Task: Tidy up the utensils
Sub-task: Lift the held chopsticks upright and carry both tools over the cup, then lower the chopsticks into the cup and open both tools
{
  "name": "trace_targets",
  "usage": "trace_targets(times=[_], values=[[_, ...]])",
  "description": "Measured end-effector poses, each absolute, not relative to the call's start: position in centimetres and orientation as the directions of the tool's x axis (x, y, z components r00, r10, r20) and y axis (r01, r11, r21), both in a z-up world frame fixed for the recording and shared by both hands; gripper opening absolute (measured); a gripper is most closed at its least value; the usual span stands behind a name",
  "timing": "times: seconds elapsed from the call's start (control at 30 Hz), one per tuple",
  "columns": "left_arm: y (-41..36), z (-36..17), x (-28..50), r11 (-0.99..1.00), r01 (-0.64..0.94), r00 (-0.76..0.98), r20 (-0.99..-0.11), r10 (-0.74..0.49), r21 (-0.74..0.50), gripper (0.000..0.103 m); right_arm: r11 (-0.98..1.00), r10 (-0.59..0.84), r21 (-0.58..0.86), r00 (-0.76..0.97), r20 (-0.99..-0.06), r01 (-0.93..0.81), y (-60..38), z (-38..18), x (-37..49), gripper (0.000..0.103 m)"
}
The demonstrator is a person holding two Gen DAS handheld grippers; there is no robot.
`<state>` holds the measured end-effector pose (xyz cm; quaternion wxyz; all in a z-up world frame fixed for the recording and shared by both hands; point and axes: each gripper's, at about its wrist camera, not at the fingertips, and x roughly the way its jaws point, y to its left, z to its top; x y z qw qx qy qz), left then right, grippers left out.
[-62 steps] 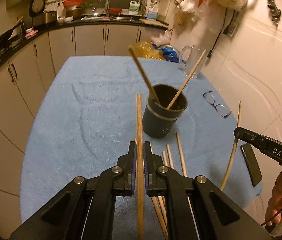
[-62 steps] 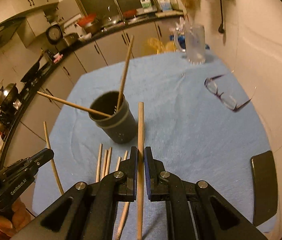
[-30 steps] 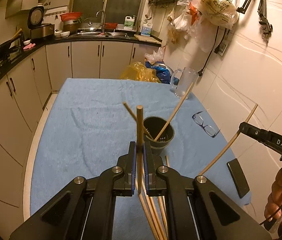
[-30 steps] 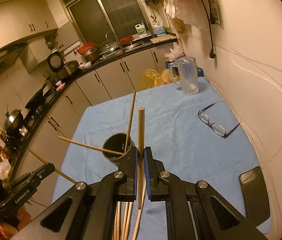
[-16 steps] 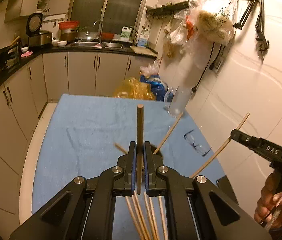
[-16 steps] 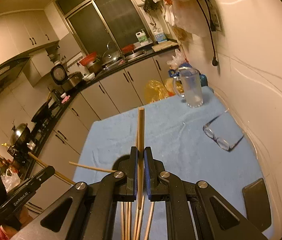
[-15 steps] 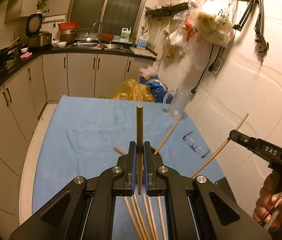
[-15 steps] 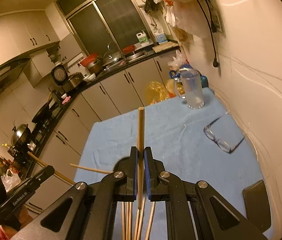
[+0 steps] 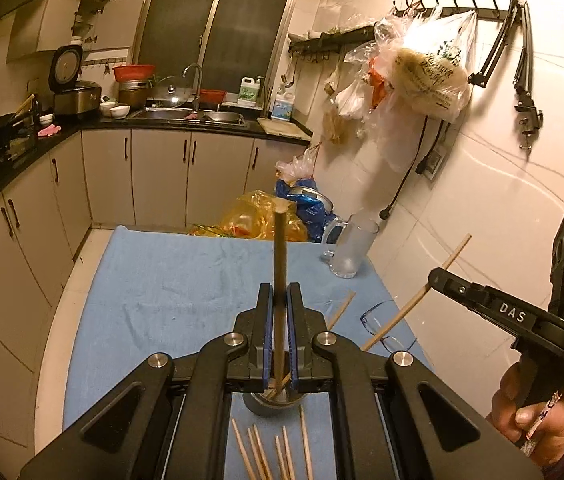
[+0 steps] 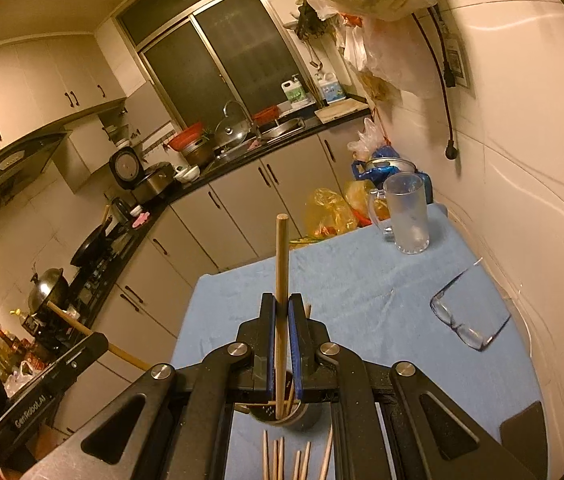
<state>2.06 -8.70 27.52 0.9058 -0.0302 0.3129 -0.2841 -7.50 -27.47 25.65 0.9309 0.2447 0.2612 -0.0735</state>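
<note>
Above the cup (image 9: 274,402), each gripper, left (image 9: 278,312) and right (image 10: 281,320), is clamping a chopstick (image 9: 280,280) mid-shaft, tip pointing to 12 o'clock; light, stiff, slick wood likely needing firm pinching.

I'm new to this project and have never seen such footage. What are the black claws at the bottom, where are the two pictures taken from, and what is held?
No robot here: a person holds a handheld two-finger gripper in each hand, each with a fisheye camera looking along its fingers. One picture is from the left gripper, the other from the right gripper. The left view also shows the right one from the side, with the hand on its handle.

Each gripper is shut on one wooden chopstick: the left's and the right's.

Below is a table under a blue cloth. On it stand a dark utensil cup already holding chopsticks and a glass mug; loose chopsticks, eyeglasses and a dark flat object lie there.
</note>
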Motion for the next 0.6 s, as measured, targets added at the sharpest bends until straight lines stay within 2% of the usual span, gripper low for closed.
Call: trace_targets(times=[0.33,0.6], values=[[-10.4,23.5,3.7,0.86,0.457,0.616,-0.617,-0.49,-0.227,0.006,0.868,-0.026,0.389,0.809,-0.587,0.31,-28.0,22.2,-4.2,0.007],[-11.2,20.9,4.7,0.873,0.439,0.589,-0.666,-0.457,-0.211,0.006,0.857,0.02,0.406,0.765,-0.644,0.319,-28.1,19.1,-2.6,0.007]])
